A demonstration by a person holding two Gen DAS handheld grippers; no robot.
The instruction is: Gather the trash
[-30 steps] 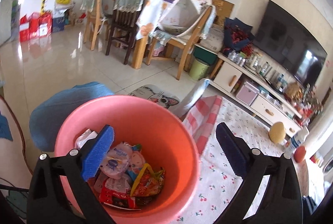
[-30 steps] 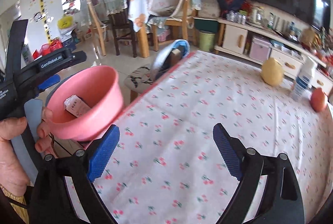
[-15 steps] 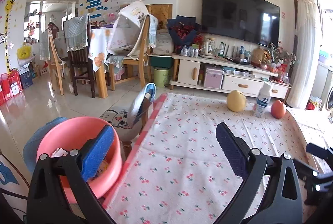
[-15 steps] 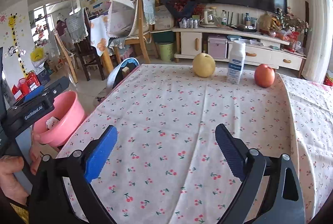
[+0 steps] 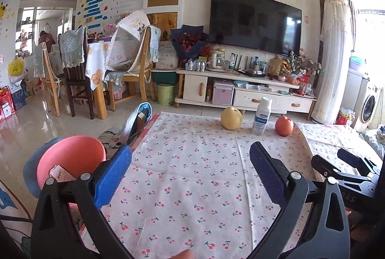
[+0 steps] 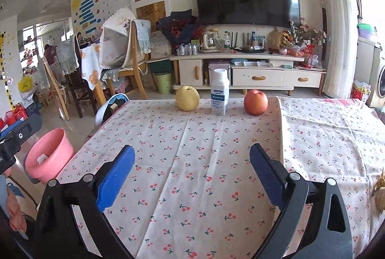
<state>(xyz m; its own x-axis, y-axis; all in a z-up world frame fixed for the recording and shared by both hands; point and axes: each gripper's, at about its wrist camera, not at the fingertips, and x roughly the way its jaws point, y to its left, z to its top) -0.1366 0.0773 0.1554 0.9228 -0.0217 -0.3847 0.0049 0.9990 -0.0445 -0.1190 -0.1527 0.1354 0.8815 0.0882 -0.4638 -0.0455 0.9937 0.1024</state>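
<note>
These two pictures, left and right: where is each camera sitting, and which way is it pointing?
Left wrist: rides the open left gripper, facing across the cherry-print tablecloth toward the TV; a fingertip shows at the bottom edge, the other gripper at right.
Right wrist: rides the open right gripper, facing the same way; a hand shows lower left.
Shared: pink bucket, yellow pear, white bottle, red apple.

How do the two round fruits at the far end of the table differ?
The pale yellow round pear stands left of the white milk bottle; the red-orange round apple stands right of it. The pear is dull yellow with a small stem end on top, while the apple is glossy and reddish. Both are about the same size, rest whole on the cherry-print tablecloth, and touch nothing else.
</note>
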